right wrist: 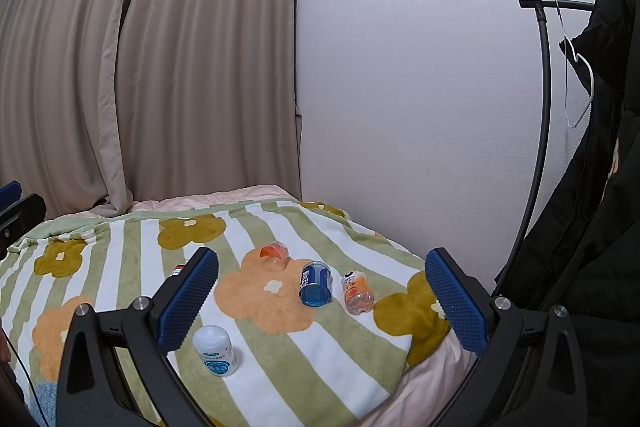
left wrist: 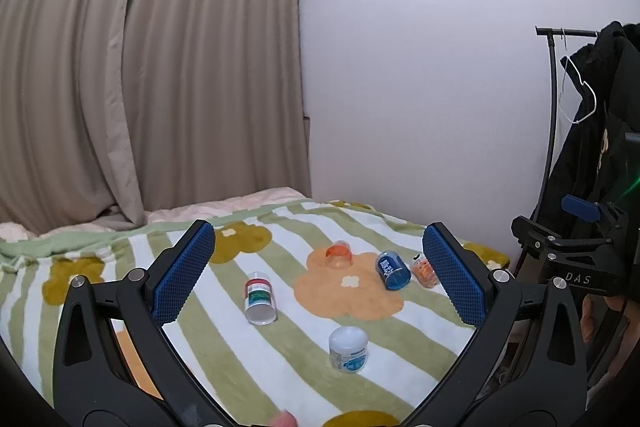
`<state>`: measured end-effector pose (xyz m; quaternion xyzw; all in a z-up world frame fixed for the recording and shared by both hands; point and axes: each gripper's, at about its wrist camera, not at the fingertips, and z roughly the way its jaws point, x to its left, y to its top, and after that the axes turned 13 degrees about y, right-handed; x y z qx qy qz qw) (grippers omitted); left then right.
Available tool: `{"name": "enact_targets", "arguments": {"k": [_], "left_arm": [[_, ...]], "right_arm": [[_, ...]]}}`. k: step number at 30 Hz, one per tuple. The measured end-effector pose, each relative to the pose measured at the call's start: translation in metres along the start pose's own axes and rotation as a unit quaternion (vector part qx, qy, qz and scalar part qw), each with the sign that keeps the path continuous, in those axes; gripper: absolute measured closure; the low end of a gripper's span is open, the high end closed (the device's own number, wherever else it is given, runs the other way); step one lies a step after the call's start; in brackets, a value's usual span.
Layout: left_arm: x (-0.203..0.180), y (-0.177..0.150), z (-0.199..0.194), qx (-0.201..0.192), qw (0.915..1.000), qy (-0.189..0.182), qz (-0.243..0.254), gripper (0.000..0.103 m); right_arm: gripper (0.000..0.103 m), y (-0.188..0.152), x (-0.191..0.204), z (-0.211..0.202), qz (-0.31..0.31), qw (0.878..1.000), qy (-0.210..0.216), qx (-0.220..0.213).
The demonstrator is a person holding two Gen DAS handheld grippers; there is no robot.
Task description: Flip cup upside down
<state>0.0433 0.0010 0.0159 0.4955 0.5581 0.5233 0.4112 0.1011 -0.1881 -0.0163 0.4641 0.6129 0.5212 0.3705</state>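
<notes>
Several small plastic cups lie on a striped flower blanket [left wrist: 280,359]. A white-blue cup [left wrist: 348,349] stands mouth down at the front; it also shows in the right wrist view [right wrist: 215,349]. A red-green cup [left wrist: 260,297], a blue cup [left wrist: 393,270] [right wrist: 315,283], an orange-patterned cup [left wrist: 425,271] [right wrist: 357,291] and a clear orange-bottomed cup [left wrist: 339,255] [right wrist: 274,257] lie on their sides or tilted. My left gripper [left wrist: 318,275] is open and empty above them. My right gripper [right wrist: 320,297] is open and empty too.
The blanket [right wrist: 280,367] covers a bed against a white wall [left wrist: 420,87], with beige curtains [left wrist: 140,67] behind. A clothes rack with a black coat [right wrist: 592,187] stands at the right. The bed's edge falls away at the right front [right wrist: 424,383].
</notes>
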Motion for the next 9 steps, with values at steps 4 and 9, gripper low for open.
{"name": "enact_targets", "arguments": {"k": [4, 9], "left_arm": [[-0.0015, -0.0011, -0.0048, -0.016, 0.9998, 0.012, -0.001, 0.0], [-0.0058, -0.0017, -0.0094, -0.036, 0.999, 0.026, 0.013, 0.0]], "right_arm": [[0.0, 0.0, -0.0003, 0.0001, 0.0, 1.0, 0.0, 0.0], [0.0, 0.0001, 0.0001, 0.0001, 0.0, 1.0, 0.0, 0.0]]}}
